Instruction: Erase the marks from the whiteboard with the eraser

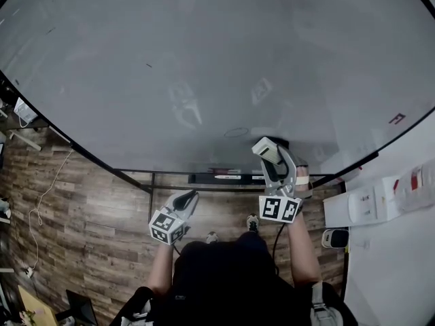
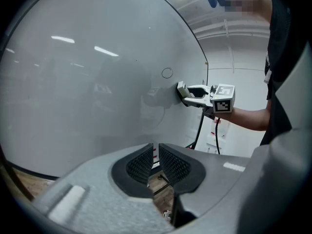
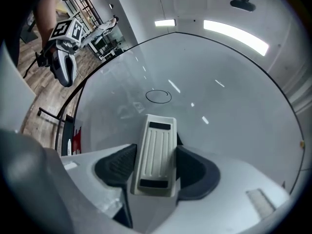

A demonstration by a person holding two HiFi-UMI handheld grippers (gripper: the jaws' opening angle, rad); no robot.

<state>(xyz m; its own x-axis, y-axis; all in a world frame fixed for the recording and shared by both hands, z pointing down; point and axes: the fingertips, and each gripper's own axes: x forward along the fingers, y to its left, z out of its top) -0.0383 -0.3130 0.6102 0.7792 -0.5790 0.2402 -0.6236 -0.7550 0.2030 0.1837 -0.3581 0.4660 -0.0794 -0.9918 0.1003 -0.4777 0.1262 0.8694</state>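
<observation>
A large whiteboard point(image 1: 204, 60) fills the head view, with a small drawn oval mark point(image 1: 236, 132) low on it; the same oval point(image 3: 158, 96) shows ahead in the right gripper view and again as a small circle point(image 2: 167, 73) in the left gripper view. My right gripper point(image 1: 269, 151) is shut on a cream ribbed eraser point(image 3: 156, 152), held against or very near the board just right of and below the oval. My left gripper point(image 1: 185, 200) hangs lower, off the board, jaws together with nothing between them point(image 2: 155, 162).
A marker tray point(image 1: 224, 177) with pens runs under the board's lower edge. The board stands on a black frame over wooden floor point(image 1: 88, 209). White wall fittings point(image 1: 370, 206) sit at the right. A small red mark point(image 1: 396, 119) lies near the board's right edge.
</observation>
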